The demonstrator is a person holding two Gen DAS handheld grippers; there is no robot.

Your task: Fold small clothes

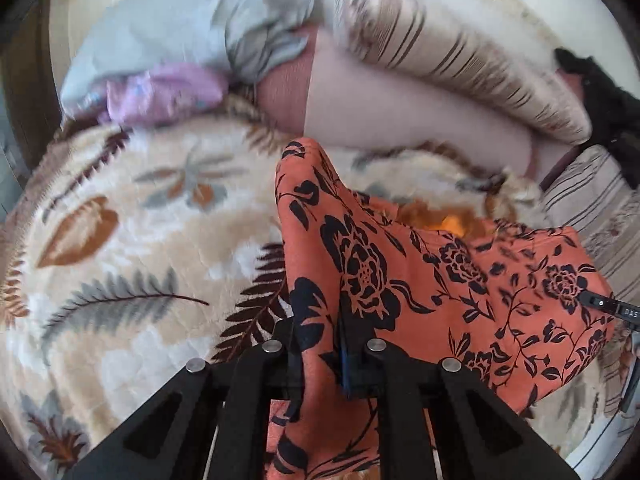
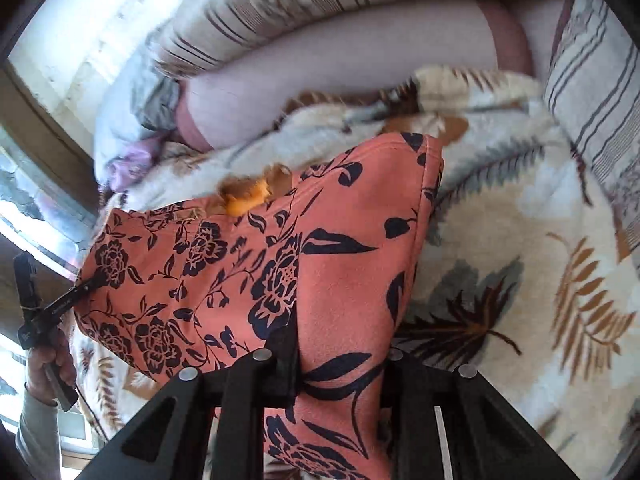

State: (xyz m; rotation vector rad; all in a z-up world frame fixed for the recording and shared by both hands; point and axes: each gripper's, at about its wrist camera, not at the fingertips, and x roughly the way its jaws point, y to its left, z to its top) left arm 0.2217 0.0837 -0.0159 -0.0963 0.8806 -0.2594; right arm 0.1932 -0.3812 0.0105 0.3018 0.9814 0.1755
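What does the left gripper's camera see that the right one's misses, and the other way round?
Only the left view shows a black item at the far right edge. Only the right view shows the person's hand holding the other gripper's handle, plus a window frame. Both share the orange floral garment clamped in each gripper, the leaf-patterned blanket, the striped pillow and the lilac cloth.

One coral floral garment (image 1: 460, 280), one leaf-patterned fleece blanket (image 1: 120, 240), two striped pillows (image 1: 460, 60), one pale pink bolster (image 1: 400, 112), one grey-blue bundle of cloth (image 1: 192, 28), one lilac cloth (image 1: 164, 92), two tools (image 1: 320, 344)
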